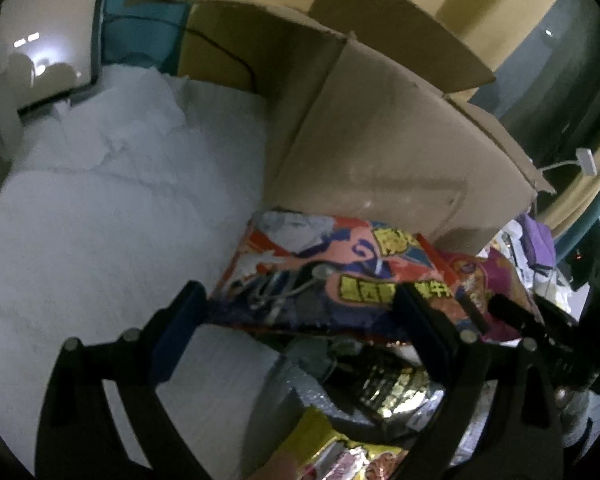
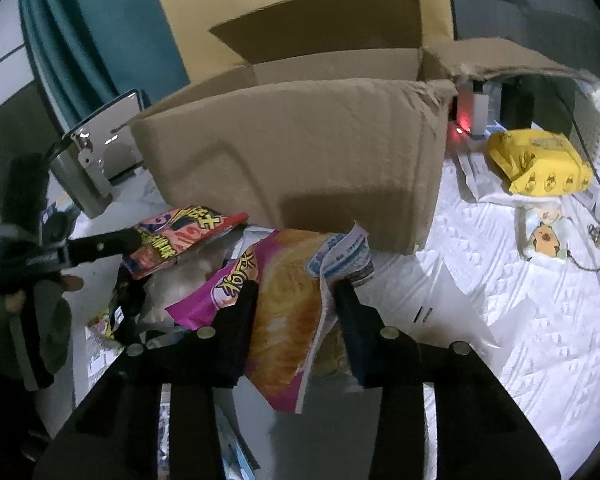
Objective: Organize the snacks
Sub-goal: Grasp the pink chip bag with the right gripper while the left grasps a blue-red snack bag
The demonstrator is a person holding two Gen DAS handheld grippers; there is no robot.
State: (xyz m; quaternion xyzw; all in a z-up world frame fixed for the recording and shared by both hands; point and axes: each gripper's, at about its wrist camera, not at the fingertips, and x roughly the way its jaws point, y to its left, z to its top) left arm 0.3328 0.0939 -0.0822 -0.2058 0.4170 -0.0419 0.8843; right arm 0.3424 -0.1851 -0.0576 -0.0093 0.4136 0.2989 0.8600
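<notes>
White bedding (image 2: 540, 320) with yellow packet (image 2: 540, 160) only rightward; right fingers (image 2: 236, 320) clenching pink bag (image 2: 288, 320), left fingers (image 1: 180, 320) released.

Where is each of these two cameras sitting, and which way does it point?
Left wrist view: rides the left gripper, looking down along its open fingers at an orange snack bag before a cardboard box.
Right wrist view: rides the right gripper, its fingers pinching a pink snack bag; the left gripper and a sleeve show at left.
Shared: the box, the orange bag, the pink bag.
</notes>
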